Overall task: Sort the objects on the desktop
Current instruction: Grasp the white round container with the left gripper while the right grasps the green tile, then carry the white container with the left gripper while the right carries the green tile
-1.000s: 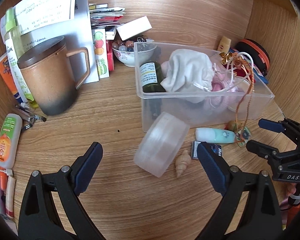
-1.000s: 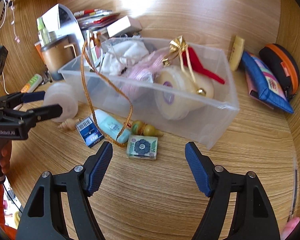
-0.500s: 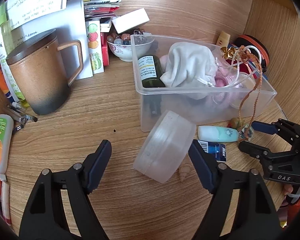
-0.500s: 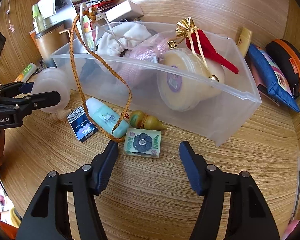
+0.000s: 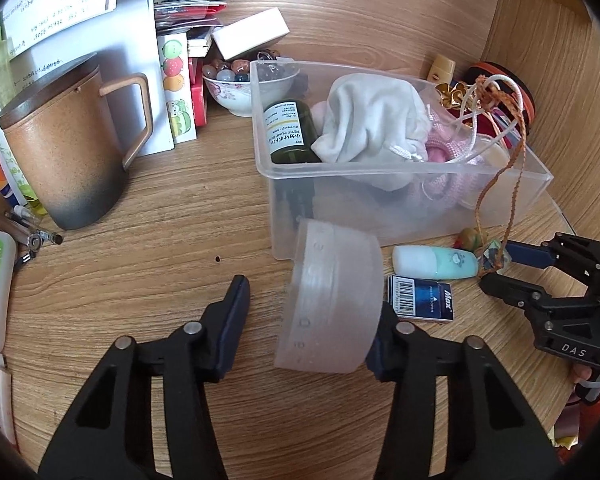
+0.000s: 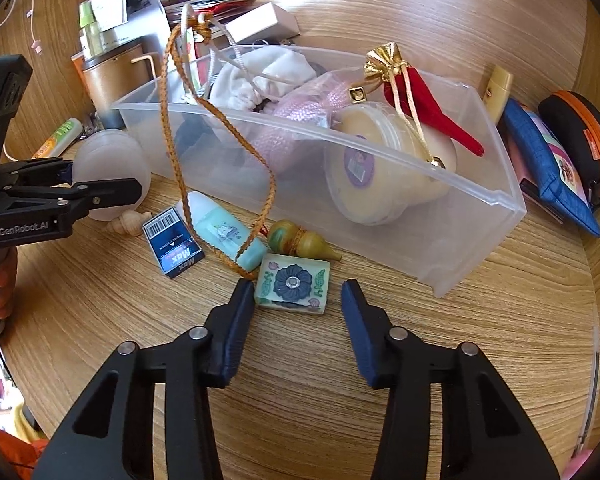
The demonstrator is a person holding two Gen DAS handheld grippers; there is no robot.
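A frosted round plastic container [image 5: 332, 300] lies tilted on the wooden desk, in front of the clear bin [image 5: 400, 172]. My left gripper [image 5: 310, 300] straddles it with its jaws closing; the right pad sits against it and the left pad [image 5: 238, 292] stands a gap away. In the right wrist view the same container [image 6: 108, 168] shows between those fingers. My right gripper [image 6: 298, 300] is closing around a flower-painted tile [image 6: 292, 286]. One pad is at the tile's left edge, and a small gap remains on the right.
Beside the tile lie a gourd charm [image 6: 300, 240] on an orange cord, a mint tube [image 6: 224, 232], a blue Max box [image 6: 174, 246] and a small shell [image 6: 126, 222]. The clear bin [image 6: 380, 148] is full. A brown mug [image 5: 64, 152] stands left; a blue pouch [image 6: 548, 164] lies right.
Both pairs of jaws have narrowed a lot. The left gripper has closed in around the round container, the right around the flower tile; both objects loom larger.
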